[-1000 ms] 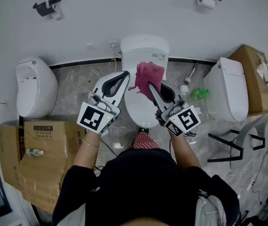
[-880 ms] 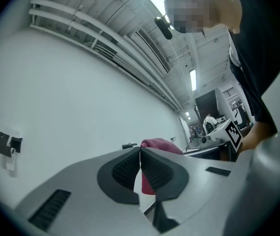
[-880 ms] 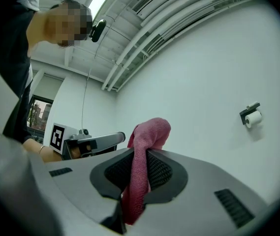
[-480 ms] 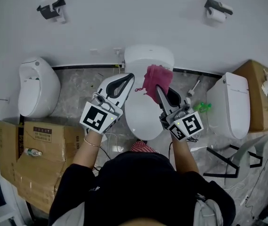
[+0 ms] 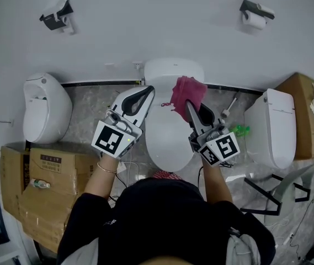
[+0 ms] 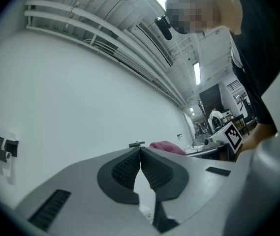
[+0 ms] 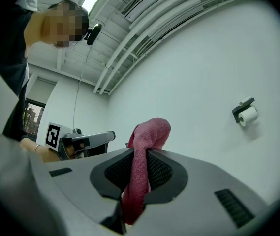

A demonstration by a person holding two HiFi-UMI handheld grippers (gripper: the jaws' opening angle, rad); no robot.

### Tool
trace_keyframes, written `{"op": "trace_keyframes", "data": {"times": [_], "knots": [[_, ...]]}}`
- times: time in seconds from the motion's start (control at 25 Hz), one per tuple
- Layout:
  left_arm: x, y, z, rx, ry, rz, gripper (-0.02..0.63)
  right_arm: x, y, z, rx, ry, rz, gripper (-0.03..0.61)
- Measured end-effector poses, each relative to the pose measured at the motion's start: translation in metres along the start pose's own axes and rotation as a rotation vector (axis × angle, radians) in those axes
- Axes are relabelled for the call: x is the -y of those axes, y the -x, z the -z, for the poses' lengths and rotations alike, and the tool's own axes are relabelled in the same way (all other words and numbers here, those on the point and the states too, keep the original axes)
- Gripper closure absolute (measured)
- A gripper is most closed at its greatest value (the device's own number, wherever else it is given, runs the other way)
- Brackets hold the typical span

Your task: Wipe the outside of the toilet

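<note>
Cloth has shifted toward the toilet's right edge

The right gripper (image 5: 190, 105) is clamped on the pink cloth (image 5: 189, 90), at the right rear of the closed toilet (image 5: 169, 137). The left gripper (image 5: 147, 89), jaws together and empty, hangs at the toilet's left side.

1. A grey marbled floor (image 5: 85, 101) carries three white toilets: the middle toilet (image 5: 170, 142), a left toilet (image 5: 45, 106) and a right toilet (image 5: 275, 128).
2. Cardboard boxes (image 5: 41, 186) sit at lower left, and another box (image 5: 305, 109) at far right.
3. A toilet brush (image 5: 229, 106) and a green item (image 5: 239, 130) lie between the middle and right toilets.
</note>
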State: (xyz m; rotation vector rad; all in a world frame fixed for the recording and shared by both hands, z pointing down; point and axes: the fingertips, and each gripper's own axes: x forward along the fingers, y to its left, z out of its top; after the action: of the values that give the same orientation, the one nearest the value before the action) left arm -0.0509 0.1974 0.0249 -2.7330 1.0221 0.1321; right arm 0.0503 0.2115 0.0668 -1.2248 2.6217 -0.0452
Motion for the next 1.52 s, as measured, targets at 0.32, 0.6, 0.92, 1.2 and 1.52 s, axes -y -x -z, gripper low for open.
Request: {"op": "trace_keyframes", "data": {"times": [0.32, 0.6, 0.92, 1.2, 1.52], "knots": [[-0.013, -0.005, 0.007, -0.011, 0.007, -0.041, 0.603, 0.013, -0.011, 0.004, -0.010, -0.001, -0.021, 0.515], [-0.029, -0.003, 0.011, -0.010, 0.011, -0.057, 0.603, 0.013, -0.022, 0.008, -0.018, 0.002, -0.026, 0.515], [-0.058, -0.031, 0.014, 0.017, 0.016, 0.006, 0.603, 0.030, -0.044, 0.007, -0.021, 0.025, 0.035, 0.515], [-0.082, -0.054, 0.033, 0.000, 0.025, 0.068, 0.603, 0.050, -0.067, 0.015, -0.041, 0.027, 0.080, 0.515], [-0.130, -0.078, 0.059, -0.020, 0.057, 0.094, 0.603, 0.073, -0.107, 0.034, -0.065, 0.008, 0.124, 0.515]]}}
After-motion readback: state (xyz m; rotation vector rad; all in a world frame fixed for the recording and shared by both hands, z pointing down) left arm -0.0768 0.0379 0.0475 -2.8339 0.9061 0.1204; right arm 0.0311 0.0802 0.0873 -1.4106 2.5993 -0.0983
